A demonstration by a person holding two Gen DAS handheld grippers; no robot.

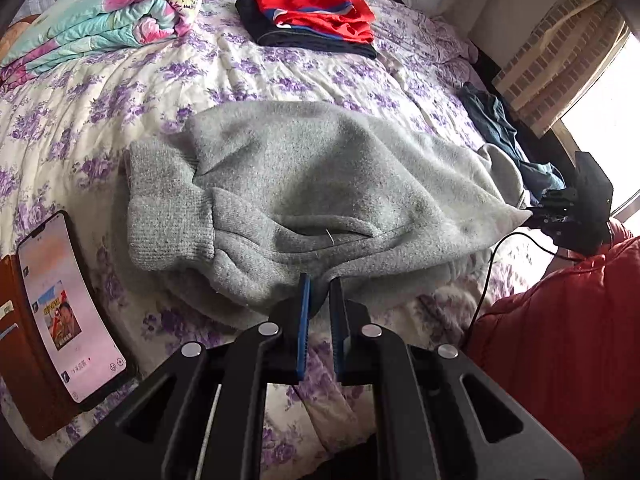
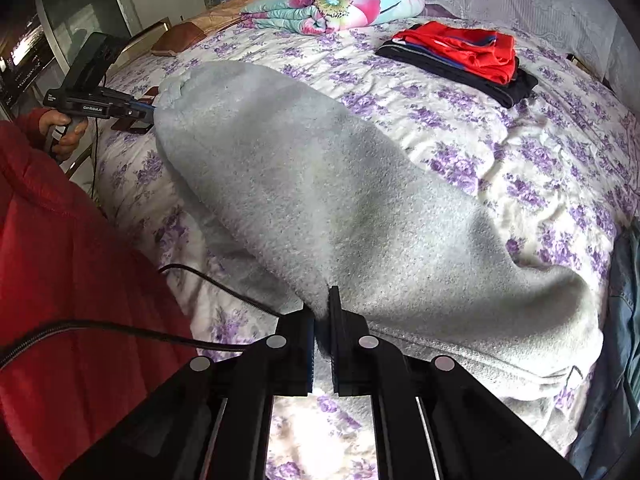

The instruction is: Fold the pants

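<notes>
Grey knit pants [image 1: 304,184] lie stretched over the flowered bedspread [image 1: 120,92], with the ribbed cuffs [image 1: 164,216] bunched at the left. My left gripper [image 1: 320,280] is shut on the near edge of the pants. In the right wrist view the pants [image 2: 320,184] are lifted into a long ridge between both grippers. My right gripper [image 2: 322,300] is shut on their near edge. The right gripper also shows at the right in the left wrist view [image 1: 536,212], and the left gripper at the far left in the right wrist view [image 2: 150,114], each pinching the cloth.
A phone [image 1: 68,308] lies on the bed at the left. Folded red and dark clothes [image 1: 312,16] and a flowered quilt [image 1: 108,16] sit at the back. Blue jeans [image 1: 504,132] lie at the right edge. A red jacket [image 2: 68,272] and a cable [image 2: 224,296] are close by.
</notes>
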